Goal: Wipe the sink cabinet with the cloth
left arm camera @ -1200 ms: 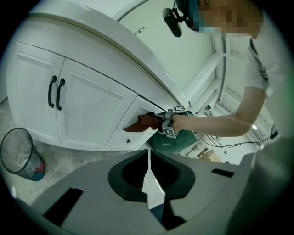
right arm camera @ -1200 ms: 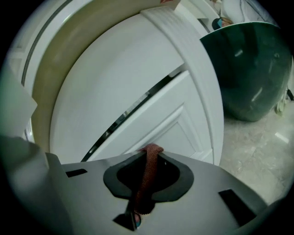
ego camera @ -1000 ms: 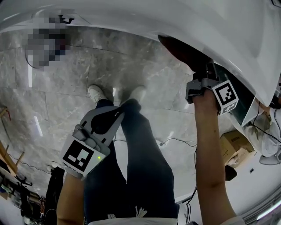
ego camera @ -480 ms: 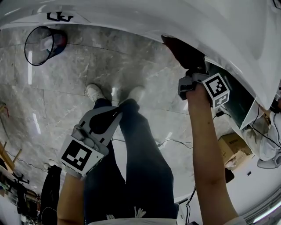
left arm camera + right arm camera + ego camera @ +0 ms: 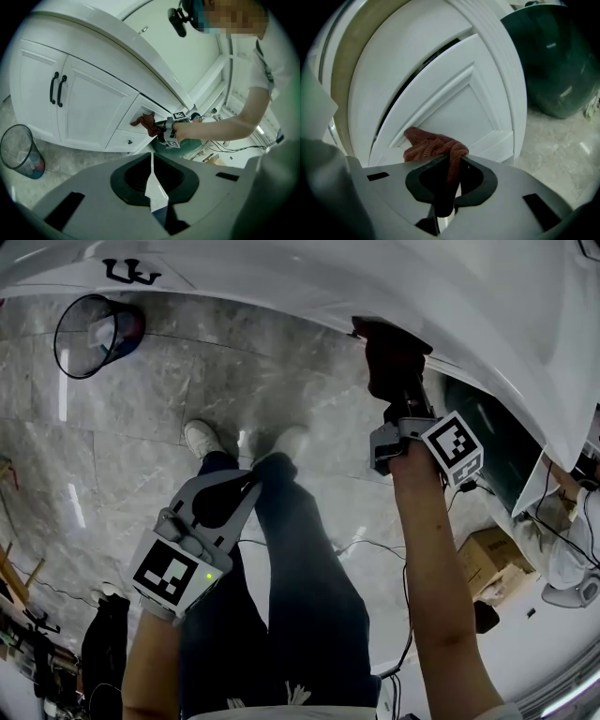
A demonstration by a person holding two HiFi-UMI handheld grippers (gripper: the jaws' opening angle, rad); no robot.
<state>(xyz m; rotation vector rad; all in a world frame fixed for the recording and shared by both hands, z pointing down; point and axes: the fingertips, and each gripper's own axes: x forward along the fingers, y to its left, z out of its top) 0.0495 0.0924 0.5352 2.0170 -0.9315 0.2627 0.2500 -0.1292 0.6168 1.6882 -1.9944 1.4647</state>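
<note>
My right gripper (image 5: 405, 395) is shut on a dark red cloth (image 5: 392, 354) and presses it against the white sink cabinet (image 5: 450, 292). In the right gripper view the cloth (image 5: 433, 146) bunches against a raised cabinet panel (image 5: 459, 101), with a strip of it caught between the jaws. The left gripper view shows the cloth (image 5: 147, 123) on a drawer front. My left gripper (image 5: 246, 480) hangs low at my side, away from the cabinet, jaws together with nothing between them.
A wire waste bin (image 5: 94, 322) stands on the grey marble floor (image 5: 141, 427) at the left. A dark green bin (image 5: 555, 65) sits right of the cabinet. Cardboard boxes (image 5: 492, 554) and cables (image 5: 370, 542) lie on the floor. My legs and shoes (image 5: 246, 442) are below.
The right gripper has drawn the cloth leftward along the cabinet front. The left gripper has stayed where it was.
</note>
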